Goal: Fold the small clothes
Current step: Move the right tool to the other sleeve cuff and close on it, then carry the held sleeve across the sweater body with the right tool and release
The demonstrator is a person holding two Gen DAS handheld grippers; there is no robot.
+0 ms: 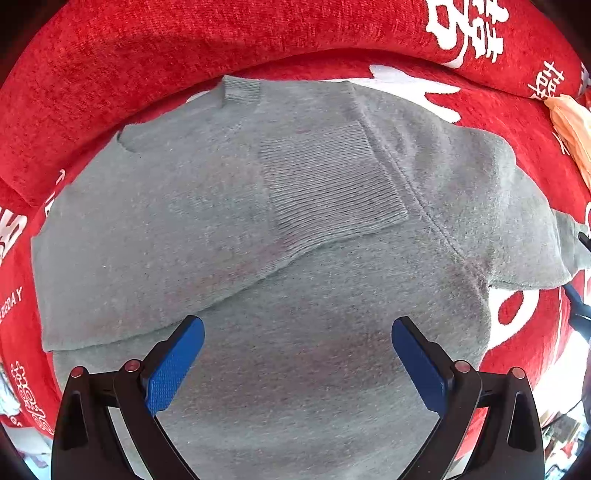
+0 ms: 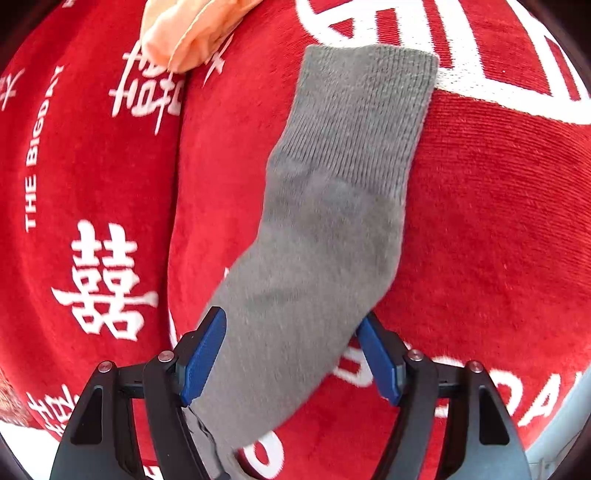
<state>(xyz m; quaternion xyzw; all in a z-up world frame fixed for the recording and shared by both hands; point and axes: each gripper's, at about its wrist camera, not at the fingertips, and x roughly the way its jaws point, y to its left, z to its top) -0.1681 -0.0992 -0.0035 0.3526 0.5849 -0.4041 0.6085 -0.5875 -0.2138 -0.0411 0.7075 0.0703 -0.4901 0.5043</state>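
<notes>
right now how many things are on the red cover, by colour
grey: 1, the grey sweater, one sleeve stretched out to the side
orange: 1, the orange cloth bunched at the cover's seam
total: 2, both on the red cover

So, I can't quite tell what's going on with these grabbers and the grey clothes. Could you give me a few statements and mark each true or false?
1. The sock is grey. True.
2. The cloth underneath is blue. False: it is red with white lettering.
3. The left gripper is clamped tight on the sock. False: its jaws stand wide apart above it.
4. An orange cloth lies at the far edge in the right wrist view. True.
5. The right gripper has the sock running between its blue fingers. True.
</notes>
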